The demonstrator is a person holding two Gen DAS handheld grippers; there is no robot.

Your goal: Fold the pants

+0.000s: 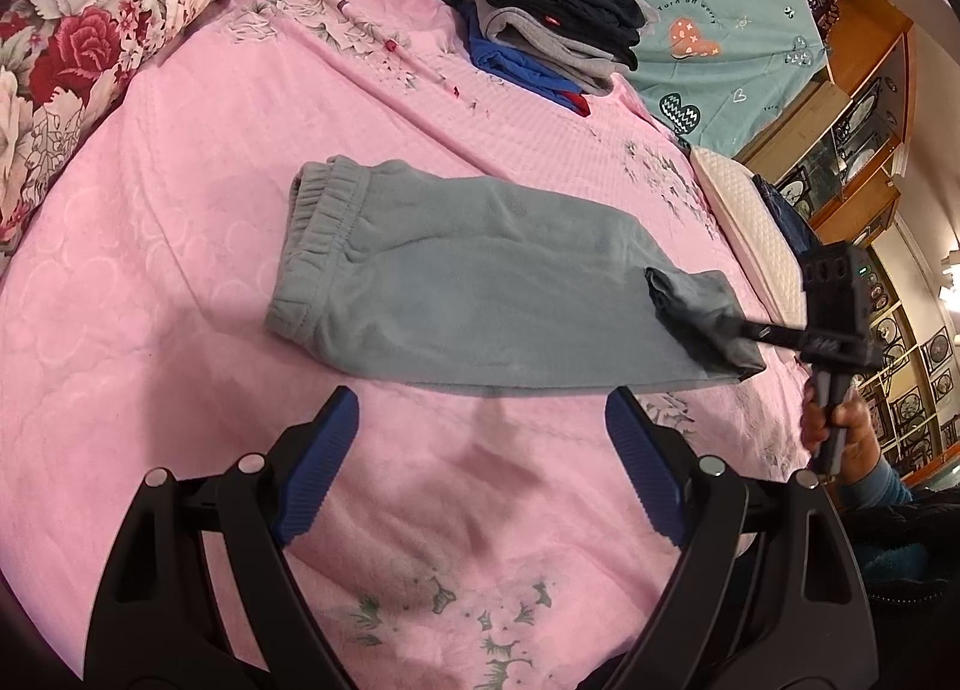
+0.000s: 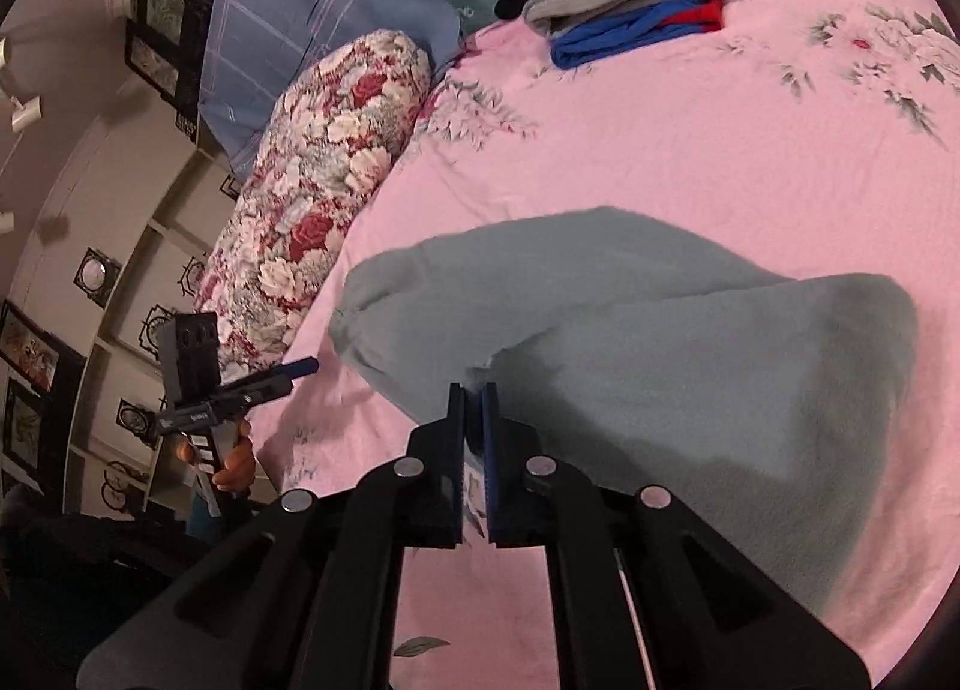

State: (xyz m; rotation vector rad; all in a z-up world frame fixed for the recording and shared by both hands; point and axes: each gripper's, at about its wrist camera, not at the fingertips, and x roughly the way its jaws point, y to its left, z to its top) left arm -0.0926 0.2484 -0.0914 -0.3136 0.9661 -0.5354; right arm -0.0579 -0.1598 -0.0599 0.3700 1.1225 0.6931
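Right gripper tilts downward, pinching pants cuff.

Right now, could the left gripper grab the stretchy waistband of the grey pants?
Probably yes. The left gripper is open over bare pink bedspread, and nothing lies between it and the waistband of the grey pants.

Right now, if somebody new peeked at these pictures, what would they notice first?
Probably the grey pants lying in the middle of the pink bedspread. The right tongs are pinched shut on their leg end, while the left tongs hover open near them. A stack of folded clothes sits behind.
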